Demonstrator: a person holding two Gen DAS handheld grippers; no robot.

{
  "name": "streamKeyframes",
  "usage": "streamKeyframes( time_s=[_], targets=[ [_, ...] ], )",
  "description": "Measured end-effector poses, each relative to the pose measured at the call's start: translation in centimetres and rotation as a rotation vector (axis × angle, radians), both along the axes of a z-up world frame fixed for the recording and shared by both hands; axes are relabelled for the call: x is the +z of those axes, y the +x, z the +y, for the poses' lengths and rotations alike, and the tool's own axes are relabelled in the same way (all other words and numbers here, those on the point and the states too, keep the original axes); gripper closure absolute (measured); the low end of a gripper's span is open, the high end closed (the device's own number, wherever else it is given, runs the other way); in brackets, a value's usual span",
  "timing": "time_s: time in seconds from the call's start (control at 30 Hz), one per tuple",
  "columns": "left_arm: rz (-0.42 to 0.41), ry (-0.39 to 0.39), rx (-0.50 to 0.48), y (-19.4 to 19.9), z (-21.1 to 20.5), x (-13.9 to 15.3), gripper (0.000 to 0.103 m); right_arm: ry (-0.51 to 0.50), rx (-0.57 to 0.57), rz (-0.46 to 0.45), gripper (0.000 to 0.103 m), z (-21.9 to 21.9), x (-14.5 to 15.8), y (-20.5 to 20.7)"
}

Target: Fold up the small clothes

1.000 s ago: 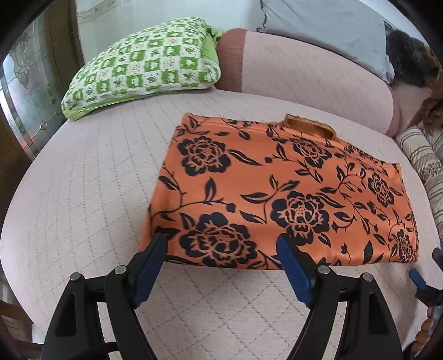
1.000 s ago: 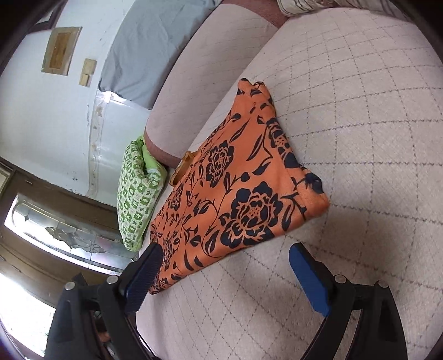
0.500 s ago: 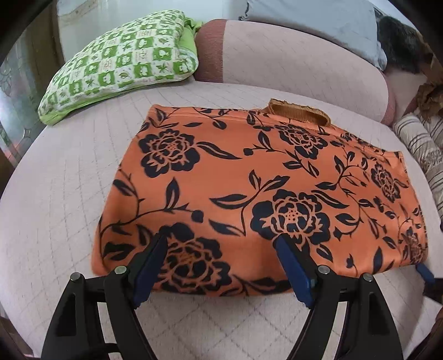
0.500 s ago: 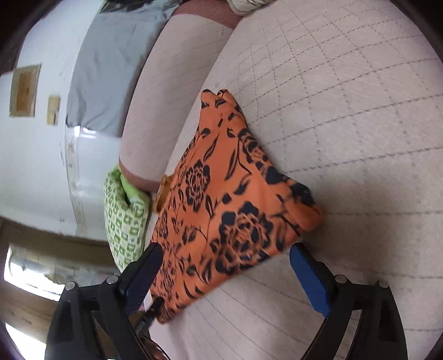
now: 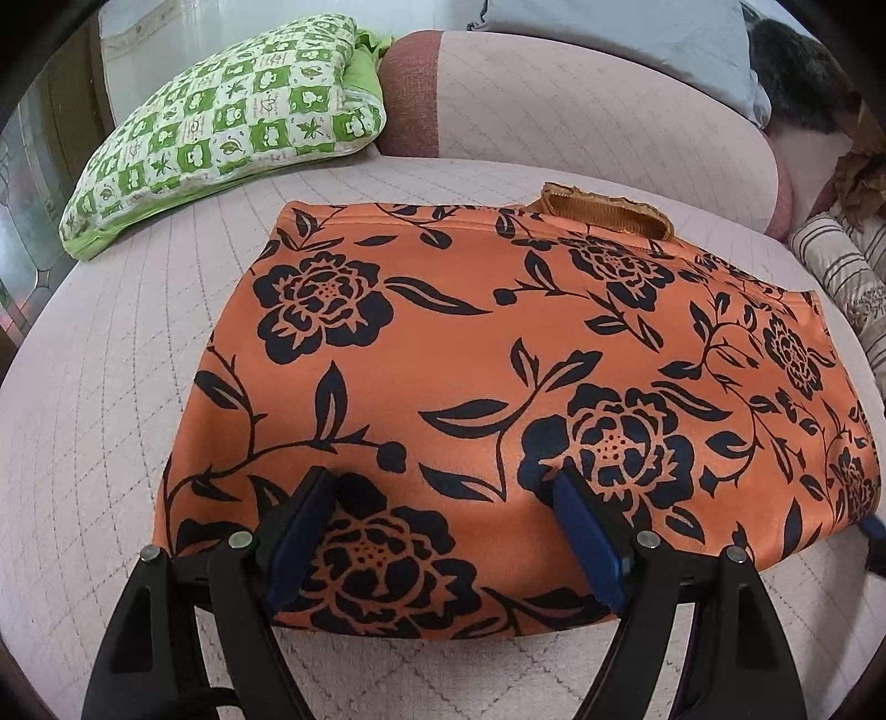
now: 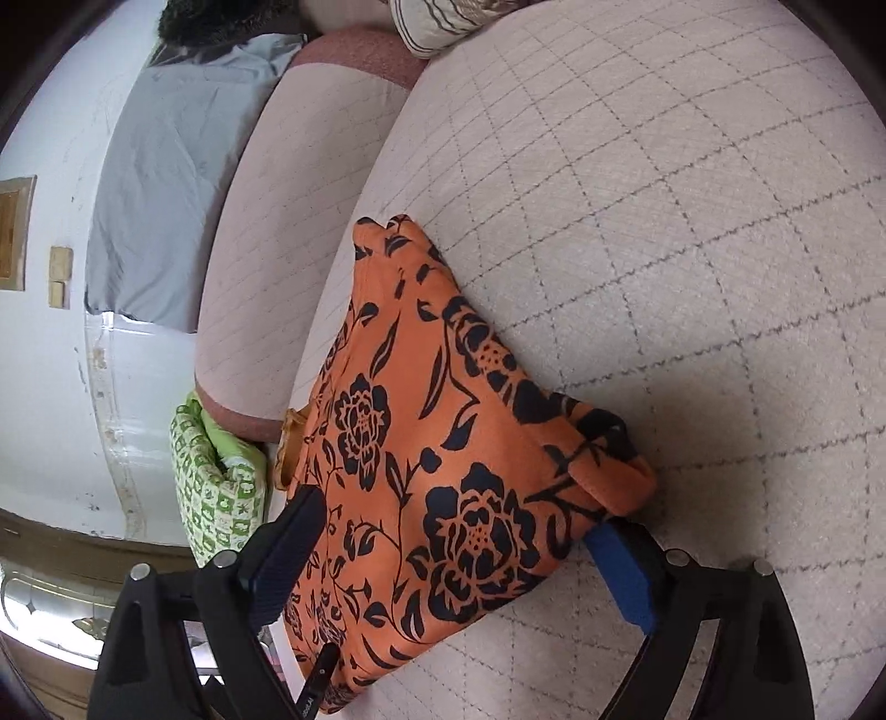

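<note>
An orange garment with black flowers [image 5: 498, 360] lies folded flat on the quilted pink sofa seat [image 5: 99, 387]. A brown band [image 5: 609, 207] sticks out at its far edge. My left gripper [image 5: 440, 479] is open, and both blue pads [image 5: 299, 531] rest over the garment's near edge without pinching it. In the right wrist view the same garment [image 6: 432, 443] runs away from me. My right gripper [image 6: 454, 518] is open and straddles its near right corner, one finger above the cloth and the other pad [image 6: 620, 576] beside the folded corner. The right gripper's blue tip [image 5: 872, 523] shows at the garment's right end.
A green-and-white checked pillow [image 5: 221, 127] lies at the back left against the sofa's backrest [image 5: 581, 111]. A grey cushion [image 5: 609, 27] sits on top of the backrest, and a striped cushion [image 5: 847, 277] is at the right. Bare quilted seat [image 6: 692, 249] stretches to the right of the garment.
My left gripper has come forward and down, so its pads now lie over the garment's near edge. My right gripper has rolled and closed in on the corner, which now sits between its fingers.
</note>
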State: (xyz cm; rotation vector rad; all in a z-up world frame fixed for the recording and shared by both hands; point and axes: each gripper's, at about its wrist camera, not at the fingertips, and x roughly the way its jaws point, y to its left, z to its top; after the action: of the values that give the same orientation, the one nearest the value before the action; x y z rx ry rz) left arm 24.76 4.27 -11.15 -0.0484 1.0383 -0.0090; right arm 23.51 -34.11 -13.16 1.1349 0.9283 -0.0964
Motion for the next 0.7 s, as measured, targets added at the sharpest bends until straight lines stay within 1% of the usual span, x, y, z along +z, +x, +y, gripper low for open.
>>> streamKeyframes(
  time_s=[0.03, 0.07, 0.1, 0.13, 0.17, 0.23, 0.27, 0.3, 0.33, 0.37, 0.4, 0.43, 0.47, 0.5, 0.53, 0.57, 0.63, 0.7],
  targets=[
    [0.001, 0.003, -0.002, 0.0, 0.0, -0.1, 0.021, -0.018, 0.024, -0.005, 0.026, 0.2, 0.2, 0.5],
    [0.003, 0.004, -0.004, 0.1, 0.0, -0.1, 0.021, -0.046, 0.052, -0.013, 0.078, 0.4, 0.3, 1.0],
    [0.007, 0.005, -0.007, 0.2, 0.0, -0.2, 0.02, -0.059, 0.071, -0.008, 0.093, 0.4, 0.2, 1.3],
    [0.011, 0.009, -0.012, 0.2, 0.1, -0.4, 0.019, -0.058, 0.073, -0.002, 0.093, 0.3, 0.0, 1.3],
    [0.012, 0.015, -0.016, 0.3, 0.0, -0.4, 0.019, -0.085, 0.083, -0.026, 0.093, 0.5, 0.7, 1.1],
    [0.01, 0.03, -0.025, 0.3, -0.1, -0.6, 0.017, -0.213, 0.133, -0.083, 0.093, 1.7, 3.2, 0.5],
    [0.01, 0.037, -0.025, 0.3, -0.2, -0.6, 0.017, -0.276, 0.154, -0.089, 0.093, 2.2, 3.9, 0.2],
    [0.011, 0.044, -0.026, 0.3, -0.3, -0.7, 0.017, -0.331, 0.164, -0.048, 0.092, 2.5, 3.2, 0.0],
    [0.018, 0.048, -0.026, 0.4, -0.4, -0.6, 0.017, -0.355, 0.185, 0.002, 0.086, 2.7, 2.2, 0.2],
    [0.028, 0.048, -0.028, 0.5, -0.3, -0.6, 0.017, -0.323, 0.231, 0.076, 0.086, 2.5, 0.0, 0.6],
    [0.032, 0.043, -0.03, 0.5, -0.2, -0.3, 0.017, -0.274, 0.209, 0.035, 0.084, 1.8, -0.3, 0.1],
    [0.03, 0.037, -0.031, 0.4, 0.0, -0.1, 0.017, -0.221, 0.206, -0.01, 0.069, 0.9, 0.4, -0.4],
    [0.031, 0.039, -0.027, 0.4, 0.2, 0.0, 0.017, -0.229, 0.213, -0.02, 0.044, 0.5, 1.3, -0.6],
    [0.024, 0.042, -0.024, 0.3, 0.4, 0.2, 0.017, -0.257, 0.204, -0.032, 0.034, 0.0, 2.3, -1.0],
    [0.011, 0.045, -0.022, 0.3, 0.5, 0.4, 0.017, -0.281, 0.186, -0.045, 0.027, -0.5, 3.0, -1.5],
    [-0.001, 0.052, -0.02, 0.2, 0.6, 0.5, 0.017, -0.32, 0.157, -0.075, 0.027, -1.2, 4.3, -1.9],
    [0.004, 0.058, -0.021, 0.4, 0.7, 0.3, 0.017, -0.359, 0.154, -0.123, 0.027, -2.3, 6.0, -1.3],
    [0.012, 0.053, -0.023, 0.5, 0.7, -0.1, 0.017, -0.348, 0.204, -0.148, 0.027, -2.9, 6.4, 1.2]
  ],
)
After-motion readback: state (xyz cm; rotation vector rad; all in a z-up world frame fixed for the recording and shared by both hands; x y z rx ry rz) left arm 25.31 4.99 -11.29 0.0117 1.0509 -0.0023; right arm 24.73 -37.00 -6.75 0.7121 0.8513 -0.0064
